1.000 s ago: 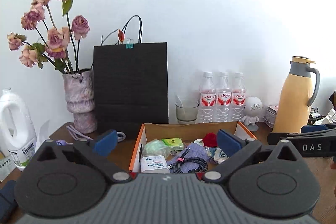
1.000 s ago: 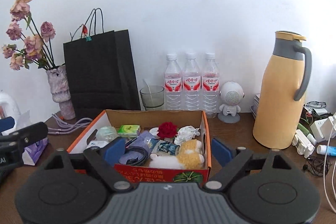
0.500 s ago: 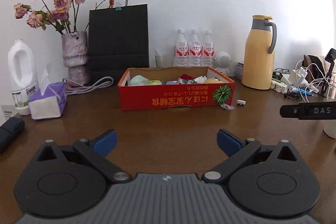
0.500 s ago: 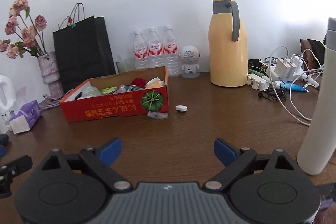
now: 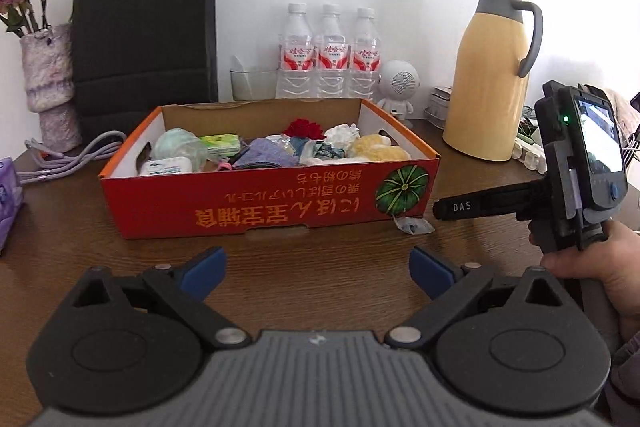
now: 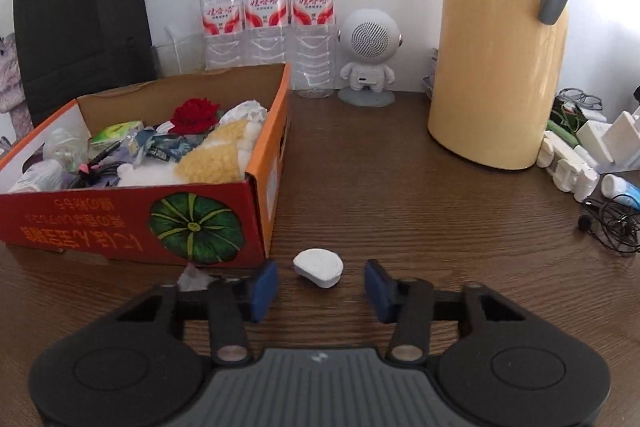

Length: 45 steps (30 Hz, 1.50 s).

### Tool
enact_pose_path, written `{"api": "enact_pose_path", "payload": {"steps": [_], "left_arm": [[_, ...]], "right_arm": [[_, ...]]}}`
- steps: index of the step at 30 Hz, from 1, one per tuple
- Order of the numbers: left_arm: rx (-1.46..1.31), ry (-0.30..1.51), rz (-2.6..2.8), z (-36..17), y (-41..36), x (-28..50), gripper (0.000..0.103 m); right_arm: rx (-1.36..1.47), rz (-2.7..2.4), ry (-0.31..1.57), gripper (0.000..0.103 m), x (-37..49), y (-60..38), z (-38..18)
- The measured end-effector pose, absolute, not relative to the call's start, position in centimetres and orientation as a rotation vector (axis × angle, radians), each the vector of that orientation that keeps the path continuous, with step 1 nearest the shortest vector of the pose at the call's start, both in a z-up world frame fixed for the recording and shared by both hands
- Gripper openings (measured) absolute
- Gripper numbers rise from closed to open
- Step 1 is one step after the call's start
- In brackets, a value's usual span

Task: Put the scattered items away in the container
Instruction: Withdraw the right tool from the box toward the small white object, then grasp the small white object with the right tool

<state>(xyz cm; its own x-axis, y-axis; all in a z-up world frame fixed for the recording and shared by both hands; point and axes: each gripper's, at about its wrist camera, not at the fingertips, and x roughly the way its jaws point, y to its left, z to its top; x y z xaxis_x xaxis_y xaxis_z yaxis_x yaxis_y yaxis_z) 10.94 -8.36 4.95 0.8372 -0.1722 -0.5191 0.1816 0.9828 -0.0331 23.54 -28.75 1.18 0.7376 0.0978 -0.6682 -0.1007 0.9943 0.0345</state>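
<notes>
Right gripper (image 5: 456, 207) marked "DAS"; red box (image 5: 256, 201), upside-down Japanese print.

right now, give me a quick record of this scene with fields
container: red cardboard box, already holding many items
left out: small white piece on the table near the box's front corner; crumpled scrap against the box's front wall
right gripper: jaws have just been closing, white piece between them, pads not touching it
left gripper: open, nothing between its jaws
</notes>
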Motion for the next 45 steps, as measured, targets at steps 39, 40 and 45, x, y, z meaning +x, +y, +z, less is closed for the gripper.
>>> {"api": "enact_pose_path", "payload": {"steps": [39, 40, 45], "left_arm": [[-0.087, 0.510, -0.073, 3.7, -7.7, 13.5, 0.013], [-0.080, 0.502, -0.069, 3.8, -7.6, 13.4, 0.013], [-0.079, 0.509, -0.057, 3.6, -7.2, 13.6, 0.013]], "right_arm": [[0.017, 0.130, 0.638, 0.036, 24.4, -28.7, 0.8], [-0.007, 0.121, 0.646, 0.025, 24.5, -28.3, 0.5], [-0.003, 0.118, 0.654, 0.025, 24.0, -28.4, 0.5]]}}
